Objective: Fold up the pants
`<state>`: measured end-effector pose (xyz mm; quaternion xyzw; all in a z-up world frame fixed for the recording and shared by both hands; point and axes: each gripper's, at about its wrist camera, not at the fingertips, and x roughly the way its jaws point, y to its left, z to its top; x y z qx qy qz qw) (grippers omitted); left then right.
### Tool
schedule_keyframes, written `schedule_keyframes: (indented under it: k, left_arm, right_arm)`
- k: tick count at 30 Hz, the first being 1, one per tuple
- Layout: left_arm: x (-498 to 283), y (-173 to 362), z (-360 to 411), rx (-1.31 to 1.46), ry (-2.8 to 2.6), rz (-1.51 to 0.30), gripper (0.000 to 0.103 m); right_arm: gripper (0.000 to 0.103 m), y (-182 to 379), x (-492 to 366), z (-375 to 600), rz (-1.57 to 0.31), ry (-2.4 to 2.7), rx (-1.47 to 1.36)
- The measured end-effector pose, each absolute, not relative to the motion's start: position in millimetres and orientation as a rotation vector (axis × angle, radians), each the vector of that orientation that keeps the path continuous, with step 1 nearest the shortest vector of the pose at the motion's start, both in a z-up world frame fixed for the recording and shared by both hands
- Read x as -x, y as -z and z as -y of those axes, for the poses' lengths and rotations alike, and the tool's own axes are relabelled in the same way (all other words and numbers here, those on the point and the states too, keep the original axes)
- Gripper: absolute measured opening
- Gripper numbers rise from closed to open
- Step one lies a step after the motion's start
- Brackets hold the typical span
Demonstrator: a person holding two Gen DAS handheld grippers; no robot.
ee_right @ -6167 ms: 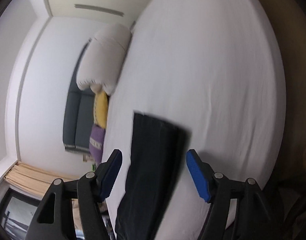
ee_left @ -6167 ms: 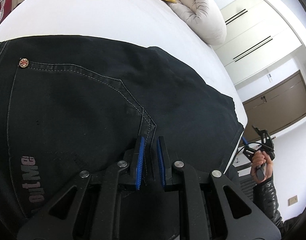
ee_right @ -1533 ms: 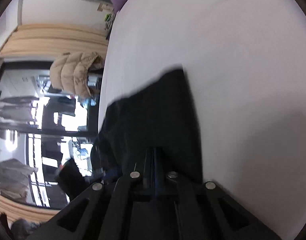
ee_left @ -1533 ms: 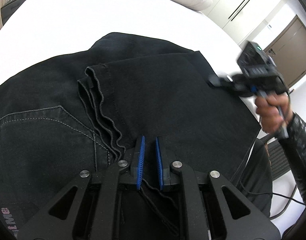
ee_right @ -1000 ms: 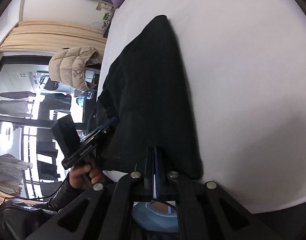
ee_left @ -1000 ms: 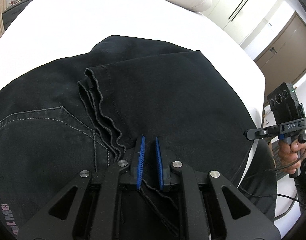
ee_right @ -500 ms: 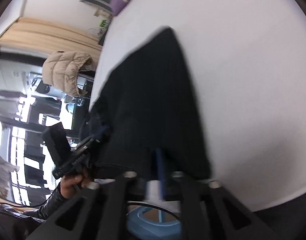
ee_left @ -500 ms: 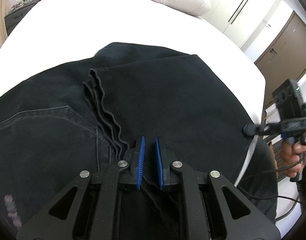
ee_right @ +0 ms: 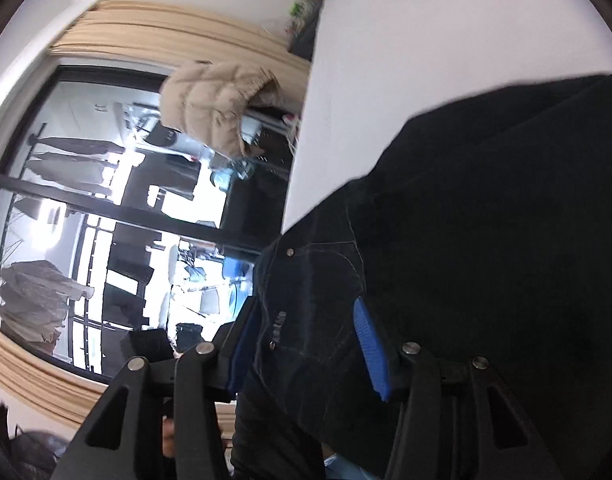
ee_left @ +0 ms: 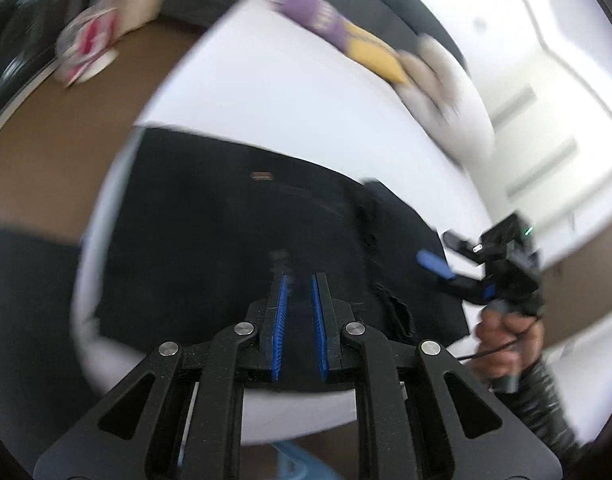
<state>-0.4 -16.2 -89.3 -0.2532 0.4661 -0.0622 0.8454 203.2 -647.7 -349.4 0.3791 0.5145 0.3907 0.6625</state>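
Observation:
Black jeans (ee_left: 234, 232) lie folded on the white bed (ee_left: 290, 92), near its front edge. The hems (ee_left: 369, 232) rest across the middle of the pile. My left gripper (ee_left: 297, 280) is raised above the jeans with its blue pads a small gap apart and nothing between them. My right gripper (ee_left: 445, 256) shows at the right of the left wrist view, open, over the jeans' right edge. In the right wrist view the right gripper (ee_right: 306, 312) is open above the waist part of the jeans (ee_right: 485, 240), near a pocket with rivets.
Purple and yellow cushions (ee_left: 345, 36) and a beige folded duvet (ee_left: 445, 92) lie at the bed's far end. Brown floor (ee_left: 66, 120) is at the left. A beige puffer jacket (ee_right: 214, 104) and windows (ee_right: 106, 220) are off the bed's side.
My left gripper has let go of the jeans, lifted and drawn back. My right gripper has opened and moved over the waist end. The jeans now lie folded with hems on top.

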Motion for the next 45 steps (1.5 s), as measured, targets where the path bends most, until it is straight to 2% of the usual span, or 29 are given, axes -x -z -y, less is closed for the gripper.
schedule_keyframes:
  k: [3, 4, 9, 11, 13, 20, 24, 26, 28, 29, 30, 31, 40, 45]
  left_arm:
    - [25, 87, -19, 0.617, 0.036, -0.966, 0.012]
    - [32, 91, -29, 0.670, 0.015, -0.970, 0.012]
    - [51, 118, -57, 0.905, -0.005, -1.017, 0.012]
    - [51, 126, -60, 0.963, 0.010, -1.016, 0.012]
    - [51, 136, -63, 1.021, 0.015, -1.010, 0.012]
    - [46, 187, -67, 1.283, 0.052, -0.995, 0.012]
    - [67, 196, -77, 1.429, 0.021, -0.972, 0.012]
    - [73, 190, -83, 1.414, 0.010, -0.953, 0.012]
    - [73, 185, -87, 1.397, 0.006, -0.943, 0.023]
    - [75, 182, -89, 1.399, 0.007, -0.932, 0.044]
    - [79, 180, -90, 1.396, 0.002, -0.918, 0.087]
    - [82, 176, -93, 1.388, -0.011, -0.893, 0.091]
    - [61, 178, -87, 1.383, 0.043, -0.878, 0.089]
    - [57, 192, -87, 1.420, 0.060, -0.865, 0.078]
  right_arm:
    - [0.053, 372, -212, 621, -1.291, -0.832, -0.769]
    - [0.049, 383, -213, 616, -1.324, -0.808, -0.748]
    - [0.048, 388, -208, 627, -1.269, -0.798, -0.801]
    - [0.056, 381, -203, 627, -1.256, -0.803, -0.799]
    - [0.058, 378, -199, 627, -1.233, -0.839, -0.844]
    - [0.058, 377, -195, 626, -1.194, -0.910, -0.962]
    - [0.058, 377, -194, 627, -1.199, -0.904, -0.958]
    - [0.058, 377, -195, 627, -1.200, -0.903, -0.957]
    - [0.058, 377, -196, 625, -1.206, -0.897, -0.953]
    - [0.058, 377, -196, 625, -1.206, -0.894, -0.951]
    - [0.058, 376, -196, 624, -1.205, -0.894, -0.946]
    - [0.058, 375, -195, 624, -1.206, -0.894, -0.940]
    - [0.058, 373, -196, 618, -1.205, -0.899, -0.915]
    - [0.058, 373, -197, 619, -1.200, -0.912, -0.916]
